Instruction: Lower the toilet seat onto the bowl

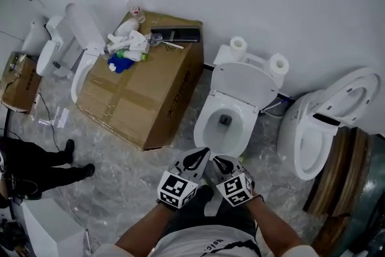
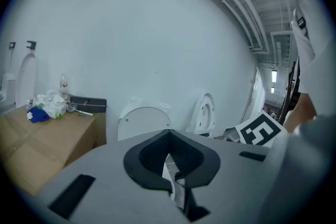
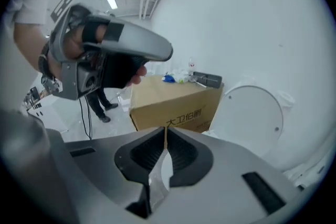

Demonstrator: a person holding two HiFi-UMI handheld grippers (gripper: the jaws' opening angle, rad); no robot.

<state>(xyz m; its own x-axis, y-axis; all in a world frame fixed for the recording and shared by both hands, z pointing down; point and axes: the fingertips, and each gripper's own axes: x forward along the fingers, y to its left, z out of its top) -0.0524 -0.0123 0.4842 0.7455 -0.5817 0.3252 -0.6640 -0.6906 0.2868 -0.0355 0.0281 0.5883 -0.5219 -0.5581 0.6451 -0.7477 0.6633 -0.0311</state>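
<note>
The lowering is seemingly not yet begun: left gripper (image 1: 197, 157) and right gripper (image 1: 221, 163) hang before the bowl (image 1: 210, 129), jaws closed on nothing, so one must probably reach the seat (image 1: 243, 84), raised behind the bowl, long axis upright, underside facing the person.

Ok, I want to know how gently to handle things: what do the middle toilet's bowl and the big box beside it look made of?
Bowl: smooth glossy white, so probably glazed ceramic, though the look alone cannot confirm it. Box: matte brown cardboard, shown by its taped seams, folded edges and printed side.
</note>
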